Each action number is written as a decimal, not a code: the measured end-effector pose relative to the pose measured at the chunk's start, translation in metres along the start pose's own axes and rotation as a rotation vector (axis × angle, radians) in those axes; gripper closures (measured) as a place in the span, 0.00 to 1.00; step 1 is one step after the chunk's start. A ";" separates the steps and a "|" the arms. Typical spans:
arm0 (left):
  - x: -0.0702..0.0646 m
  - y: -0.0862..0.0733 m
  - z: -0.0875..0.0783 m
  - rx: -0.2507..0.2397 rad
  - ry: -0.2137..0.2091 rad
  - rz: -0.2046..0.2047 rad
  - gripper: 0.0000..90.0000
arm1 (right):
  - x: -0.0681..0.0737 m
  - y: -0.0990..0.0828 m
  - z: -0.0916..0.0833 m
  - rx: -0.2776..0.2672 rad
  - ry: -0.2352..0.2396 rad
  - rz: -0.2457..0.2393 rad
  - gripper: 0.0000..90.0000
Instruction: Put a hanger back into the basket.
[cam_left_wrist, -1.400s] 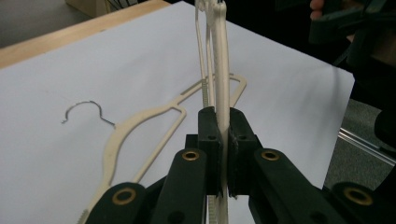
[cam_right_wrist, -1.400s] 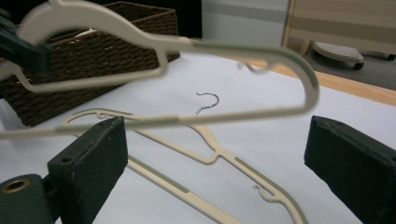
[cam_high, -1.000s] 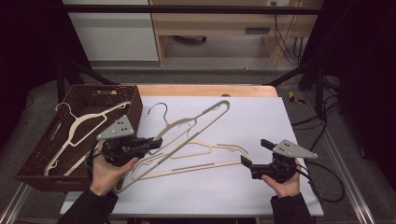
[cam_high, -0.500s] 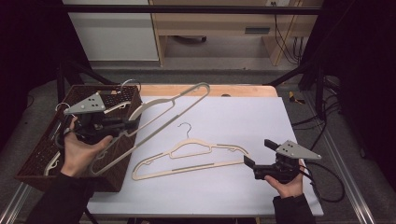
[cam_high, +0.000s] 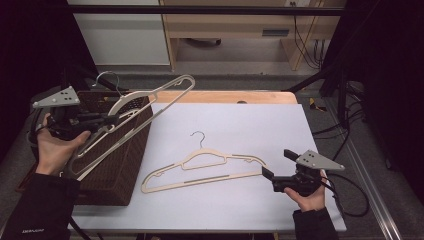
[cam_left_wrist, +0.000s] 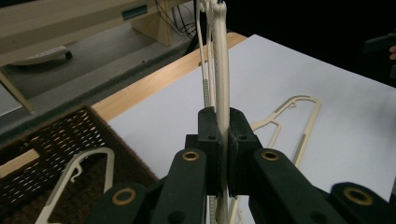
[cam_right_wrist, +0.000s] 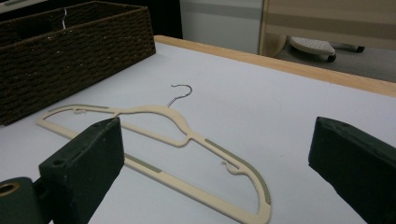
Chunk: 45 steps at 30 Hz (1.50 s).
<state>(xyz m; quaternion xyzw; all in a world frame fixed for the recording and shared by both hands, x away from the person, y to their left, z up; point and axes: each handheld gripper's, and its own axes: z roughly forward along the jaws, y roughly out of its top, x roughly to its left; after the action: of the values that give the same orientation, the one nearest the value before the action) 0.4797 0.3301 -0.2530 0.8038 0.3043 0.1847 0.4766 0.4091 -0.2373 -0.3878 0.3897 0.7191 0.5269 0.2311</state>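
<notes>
White covered the bench (cam_high: 240, 125), a wicker basket (cam_high: 120, 165) at its nine o'clock edge. Our left gripper (cam_left_wrist: 223, 154) had its fingers clamped on a beige hanger (cam_high: 150, 100) held over the basket. Our right gripper (cam_right_wrist: 215, 168) stood wide open just beside the flat hanger (cam_high: 200, 172) mid-bench. We judged it light, stiff, thin; its shoulder bar seemed best to grip.

A person's left gripper (cam_high: 107, 120) holds a cream plastic clothes hanger (cam_high: 131, 117) tilted in the air above a dark brown woven wicker basket (cam_high: 120, 165) at the table's left edge. A second cream hanger (cam_high: 202, 169) lies flat on the white tabletop (cam_high: 260, 125), with the right gripper (cam_high: 267, 176) just beside its right end.
</notes>
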 end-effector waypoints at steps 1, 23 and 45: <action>0.005 -0.003 -0.002 0.000 0.006 -0.002 0.96 | 0.000 0.000 0.000 0.000 0.001 0.001 0.04; 0.079 -0.067 -0.028 0.056 0.091 -0.138 0.96 | 0.000 -0.001 0.003 0.016 0.002 -0.006 0.04; 0.094 -0.109 -0.023 0.124 0.092 -0.237 0.96 | -0.001 -0.002 0.004 0.019 0.002 -0.008 0.04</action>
<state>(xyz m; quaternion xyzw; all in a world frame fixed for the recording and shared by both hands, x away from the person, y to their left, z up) 0.5020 0.4475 -0.3372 0.7809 0.4293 0.1445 0.4301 0.4117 -0.2358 -0.3910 0.3886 0.7259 0.5194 0.2286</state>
